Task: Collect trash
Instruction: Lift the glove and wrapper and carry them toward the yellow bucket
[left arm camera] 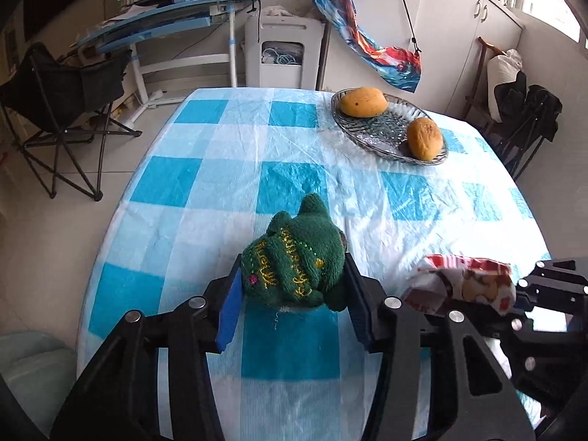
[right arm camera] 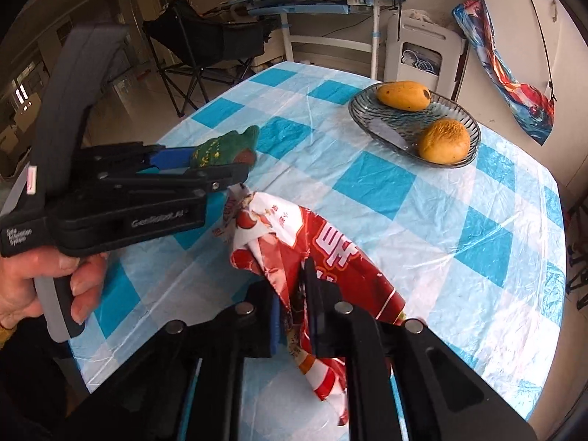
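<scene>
A green plush toy (left arm camera: 297, 253) with yellow stitching lies near the table's front edge. My left gripper (left arm camera: 294, 288) is shut on it, a blue pad pressed against each side. From the right wrist view the toy (right arm camera: 220, 147) sticks out past the left gripper (right arm camera: 237, 163), which a hand (right arm camera: 44, 286) holds. A crumpled red and white snack wrapper (right arm camera: 312, 242) is pinched between the jaws of my right gripper (right arm camera: 292, 294) and hangs just above the cloth. In the left wrist view the wrapper (left arm camera: 474, 279) shows at the right, next to the right gripper (left arm camera: 516, 294).
The table wears a blue and white checked plastic cloth (left arm camera: 286, 139). A glass dish (left arm camera: 382, 136) with two yellow mangoes stands at the far right. Beyond the table are a black folding chair (left arm camera: 66, 103), a blue-topped desk (left arm camera: 165, 18) and white cabinets (left arm camera: 459, 36).
</scene>
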`<state>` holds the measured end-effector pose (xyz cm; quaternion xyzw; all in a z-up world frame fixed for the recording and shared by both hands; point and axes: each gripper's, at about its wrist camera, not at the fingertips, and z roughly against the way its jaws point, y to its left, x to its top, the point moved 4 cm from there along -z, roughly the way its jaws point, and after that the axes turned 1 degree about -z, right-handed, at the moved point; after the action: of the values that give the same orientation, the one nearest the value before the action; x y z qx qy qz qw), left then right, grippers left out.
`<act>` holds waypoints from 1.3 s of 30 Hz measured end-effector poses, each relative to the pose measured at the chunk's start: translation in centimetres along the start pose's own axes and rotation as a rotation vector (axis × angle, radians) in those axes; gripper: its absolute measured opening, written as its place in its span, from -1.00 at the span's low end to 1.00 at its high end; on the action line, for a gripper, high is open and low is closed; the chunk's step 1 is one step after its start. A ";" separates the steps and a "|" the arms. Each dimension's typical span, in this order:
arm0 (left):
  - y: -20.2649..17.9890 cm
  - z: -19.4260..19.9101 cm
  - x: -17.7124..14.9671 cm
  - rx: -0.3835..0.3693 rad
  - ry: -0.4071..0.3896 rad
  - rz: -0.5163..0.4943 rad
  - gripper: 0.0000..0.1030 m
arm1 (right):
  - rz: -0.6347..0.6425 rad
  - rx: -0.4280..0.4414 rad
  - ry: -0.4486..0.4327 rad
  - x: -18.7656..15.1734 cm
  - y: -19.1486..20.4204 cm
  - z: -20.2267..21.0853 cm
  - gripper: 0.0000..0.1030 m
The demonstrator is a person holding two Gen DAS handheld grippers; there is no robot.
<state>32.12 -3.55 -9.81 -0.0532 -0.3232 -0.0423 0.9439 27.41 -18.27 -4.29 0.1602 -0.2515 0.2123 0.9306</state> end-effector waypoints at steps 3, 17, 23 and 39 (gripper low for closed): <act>0.1 2.6 -1.7 -0.033 -0.013 0.011 -0.07 | -0.079 0.053 -0.026 -0.6 0.2 1.5 -0.84; 1.8 12.3 -12.2 -0.121 -0.092 0.179 -0.06 | -0.382 0.249 -0.218 -8.2 3.9 9.6 -0.86; 2.3 14.6 -15.4 -0.136 -0.093 0.201 -0.04 | -0.471 0.267 -0.273 -12.4 4.4 11.7 -0.86; 1.1 15.8 -17.0 -0.154 -0.099 0.179 -0.03 | -0.516 0.304 -0.303 -13.5 4.9 11.3 -0.86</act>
<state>9.32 0.29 -7.95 -0.1562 -0.3593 0.0201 0.9198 9.97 -22.85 -1.25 0.3855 -0.3037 -0.0213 0.8710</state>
